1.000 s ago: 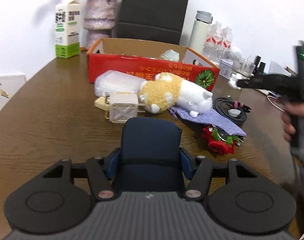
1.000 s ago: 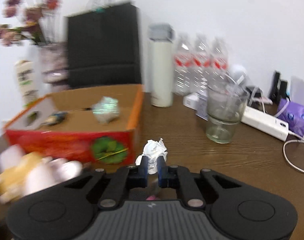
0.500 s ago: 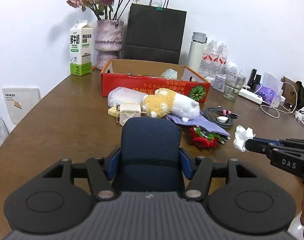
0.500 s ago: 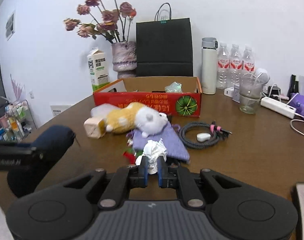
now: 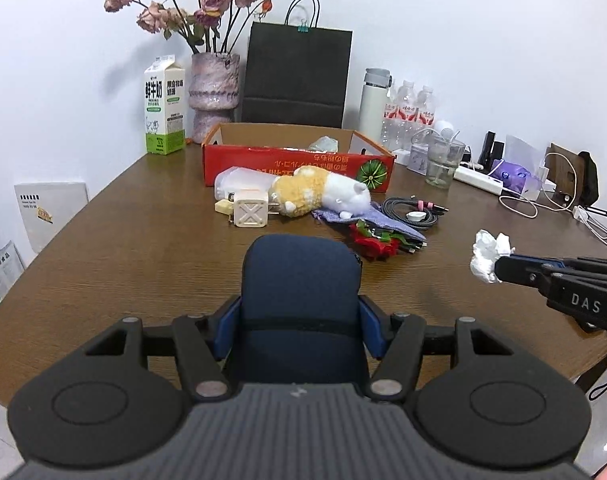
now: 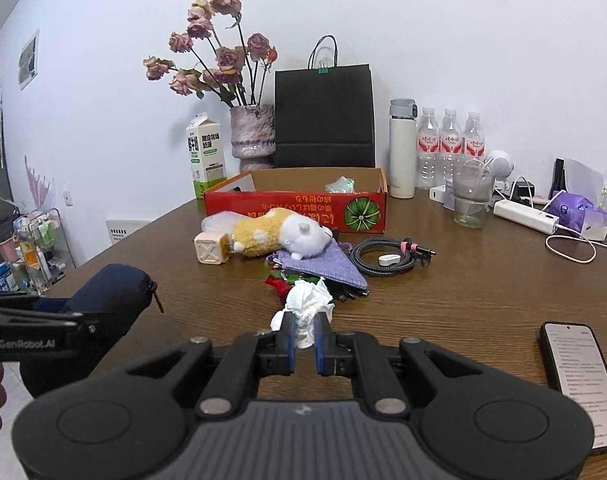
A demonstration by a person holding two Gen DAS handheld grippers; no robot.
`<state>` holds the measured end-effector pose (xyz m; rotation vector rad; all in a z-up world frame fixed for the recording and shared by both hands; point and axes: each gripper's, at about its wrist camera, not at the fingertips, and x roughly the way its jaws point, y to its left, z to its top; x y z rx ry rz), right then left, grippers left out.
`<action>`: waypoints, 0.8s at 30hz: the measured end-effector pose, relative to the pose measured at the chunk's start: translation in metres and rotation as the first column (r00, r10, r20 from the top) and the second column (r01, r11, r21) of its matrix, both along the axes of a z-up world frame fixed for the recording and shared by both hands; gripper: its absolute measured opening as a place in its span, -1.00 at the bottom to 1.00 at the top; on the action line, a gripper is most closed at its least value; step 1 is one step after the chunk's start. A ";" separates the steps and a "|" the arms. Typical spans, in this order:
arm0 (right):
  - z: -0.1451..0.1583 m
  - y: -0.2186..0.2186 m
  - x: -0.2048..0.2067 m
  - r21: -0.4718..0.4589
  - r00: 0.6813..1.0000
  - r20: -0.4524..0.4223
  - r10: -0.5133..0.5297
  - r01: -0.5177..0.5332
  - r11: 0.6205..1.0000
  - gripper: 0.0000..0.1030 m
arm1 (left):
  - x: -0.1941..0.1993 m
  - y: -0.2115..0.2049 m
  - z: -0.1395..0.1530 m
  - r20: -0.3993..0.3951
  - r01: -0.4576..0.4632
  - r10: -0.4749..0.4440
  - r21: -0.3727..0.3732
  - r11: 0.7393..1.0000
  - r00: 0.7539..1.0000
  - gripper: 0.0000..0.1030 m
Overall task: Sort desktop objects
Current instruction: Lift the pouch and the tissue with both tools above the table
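My left gripper (image 5: 299,320) is shut on a dark blue pouch (image 5: 299,284) and holds it above the table's near edge; the pouch also shows in the right wrist view (image 6: 111,292). My right gripper (image 6: 303,338) is shut on a crumpled white tissue (image 6: 305,306), held above the table; the tissue also shows in the left wrist view (image 5: 489,258). On the table lie a plush hamster (image 5: 323,196), a white cube charger (image 5: 250,214), a purple cloth (image 6: 323,266), a red rose (image 5: 373,242) and a coiled cable (image 6: 383,258). A red cardboard box (image 5: 299,164) stands behind them.
At the back stand a milk carton (image 5: 164,106), a vase of dried roses (image 5: 213,96), a black paper bag (image 5: 297,76), a thermos (image 5: 375,104), water bottles (image 5: 407,114) and a glass (image 5: 441,162). A phone (image 6: 579,380) lies at the near right edge. A power strip (image 6: 525,216) is at the right.
Both grippers have pulled back and up from the table, so more of the room shows. The right gripper swung left, still holding the tissue. The left gripper keeps the pouch.
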<state>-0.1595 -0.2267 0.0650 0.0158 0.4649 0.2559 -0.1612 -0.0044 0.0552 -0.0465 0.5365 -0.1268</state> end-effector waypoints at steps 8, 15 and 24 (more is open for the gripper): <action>-0.002 0.008 0.001 -0.011 1.000 0.002 0.008 -0.008 1.000 -0.84 | 0.003 0.002 0.001 -0.004 -0.008 0.007 -0.013 1.000 1.000 0.20; -0.005 0.010 0.019 0.004 1.000 -0.010 0.007 -0.007 1.000 -0.84 | 0.028 0.006 -0.003 -0.027 -0.028 0.028 -0.017 0.999 0.999 0.20; -0.010 0.016 0.072 0.004 1.000 -0.020 0.002 -0.002 1.000 -0.84 | 0.083 0.011 0.003 -0.013 -0.036 0.036 -0.007 0.999 0.999 0.20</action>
